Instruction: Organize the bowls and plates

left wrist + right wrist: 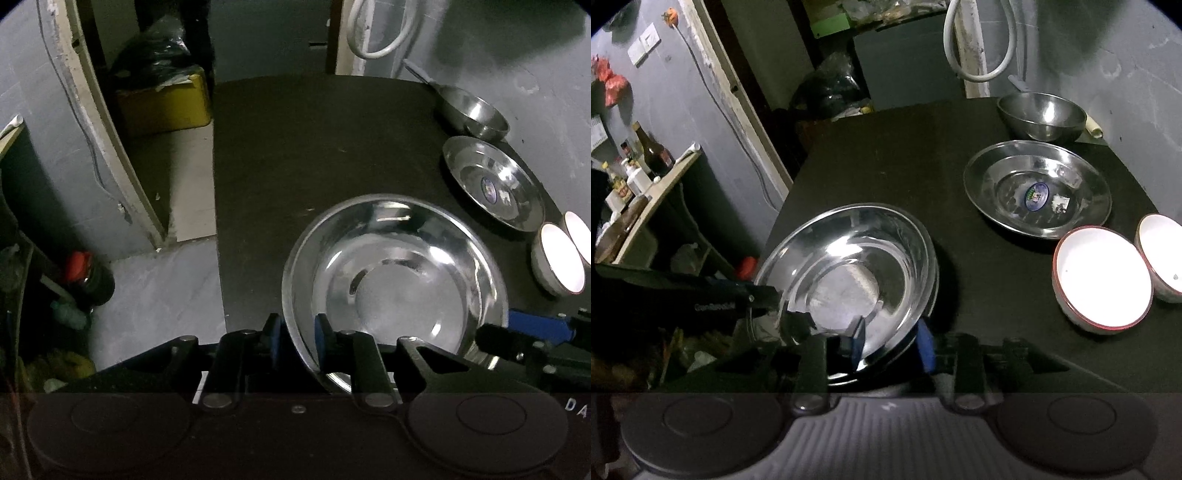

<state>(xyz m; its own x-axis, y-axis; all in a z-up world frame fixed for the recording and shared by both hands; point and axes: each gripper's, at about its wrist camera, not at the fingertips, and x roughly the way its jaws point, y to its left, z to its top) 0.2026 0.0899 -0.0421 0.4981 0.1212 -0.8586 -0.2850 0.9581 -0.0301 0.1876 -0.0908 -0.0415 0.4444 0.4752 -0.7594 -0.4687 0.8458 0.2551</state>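
A large steel plate is held over the black table between both grippers. My left gripper is shut on its left rim, one blue pad on each side. My right gripper is shut on its near right rim; the plate also shows in the right wrist view. A second steel plate with a sticker lies at the right. A steel bowl stands behind it. Two white bowls sit at the right edge.
The table's left edge drops to a grey floor. A yellow box sits in a doorway behind. A shelf with bottles stands at the left. A white hose hangs on the back wall.
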